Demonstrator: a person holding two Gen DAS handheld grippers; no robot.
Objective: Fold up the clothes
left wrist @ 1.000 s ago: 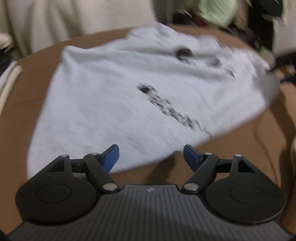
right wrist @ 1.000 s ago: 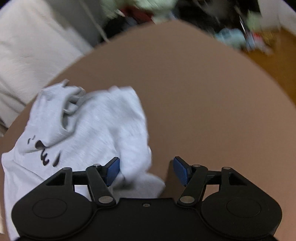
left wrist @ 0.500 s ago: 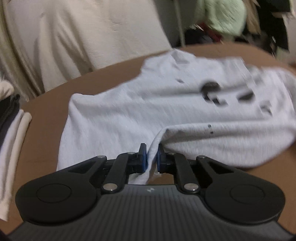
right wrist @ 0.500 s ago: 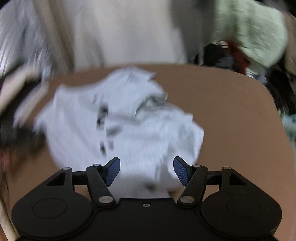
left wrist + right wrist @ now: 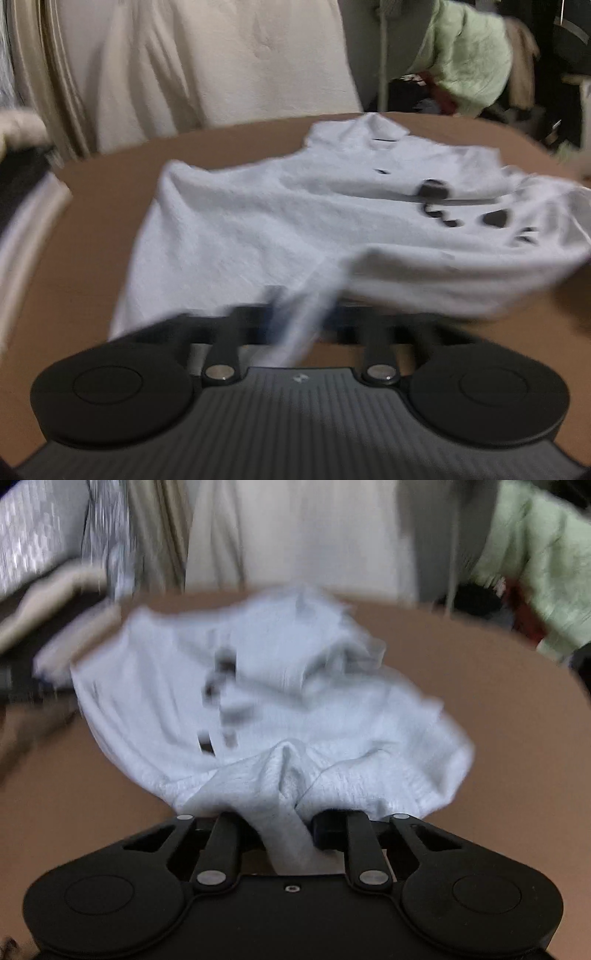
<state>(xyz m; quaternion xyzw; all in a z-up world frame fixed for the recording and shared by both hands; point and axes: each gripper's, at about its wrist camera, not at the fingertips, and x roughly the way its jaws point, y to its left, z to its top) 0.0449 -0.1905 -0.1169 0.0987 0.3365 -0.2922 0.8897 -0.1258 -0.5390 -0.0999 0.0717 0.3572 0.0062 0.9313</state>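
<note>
Left hand-held gripper clamps fully on the shirt hem at lower centre, right hand-held gripper closing around bunched shirt, brown counter beneath.

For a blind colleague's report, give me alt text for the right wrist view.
The right tool is closing on a bunched fold of a white T-shirt with dark print, crumpled on a brown table. Pale curtains hang behind.

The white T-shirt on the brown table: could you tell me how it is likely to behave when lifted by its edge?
The white T-shirt is probably floppy: it bunches where the right tool, jaws closing, pinches it. It likely sags between grips, as its hem droops from the left tool. It seems light.
</note>
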